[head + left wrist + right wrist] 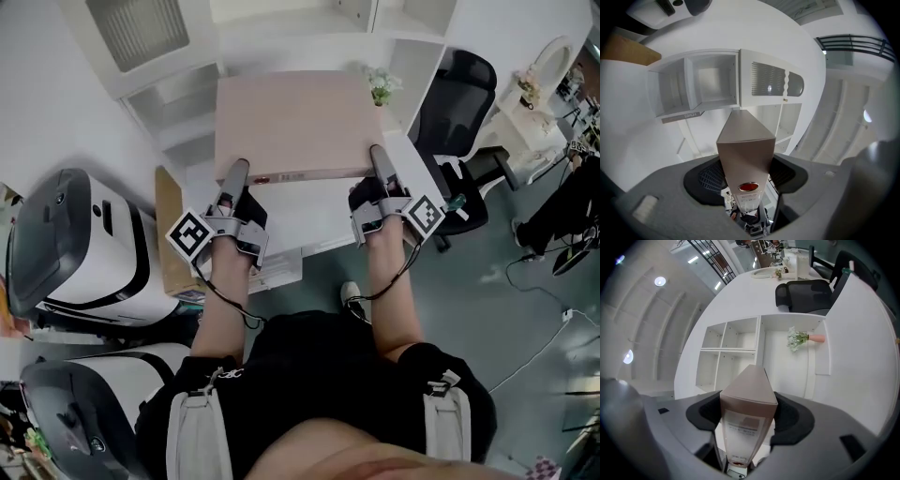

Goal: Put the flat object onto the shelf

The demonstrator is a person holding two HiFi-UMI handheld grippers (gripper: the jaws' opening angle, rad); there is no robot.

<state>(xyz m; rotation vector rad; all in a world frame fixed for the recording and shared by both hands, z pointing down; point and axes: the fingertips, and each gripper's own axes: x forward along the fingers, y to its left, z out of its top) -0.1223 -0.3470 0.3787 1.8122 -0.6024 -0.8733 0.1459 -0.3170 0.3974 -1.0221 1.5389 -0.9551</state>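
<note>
- Left tongs [232,180], right tongs [378,167]: each is clamped on a near corner of the flat box, jaws spread to its thickness.
- Flat box [291,122]: beige, carried roughly level between both tongs, in front of the shelf and not yet resting on it.
- Handling: keep both grips even so it does not twist, and feed the far edge in square.
- Shelf [759,350]: white, open compartments ahead; the dividers are the edges to clear.
- Plant [380,86]: just beyond the box's far right corner, so steer left of it.
- Chair [459,89]: to the right, well apart.
</note>
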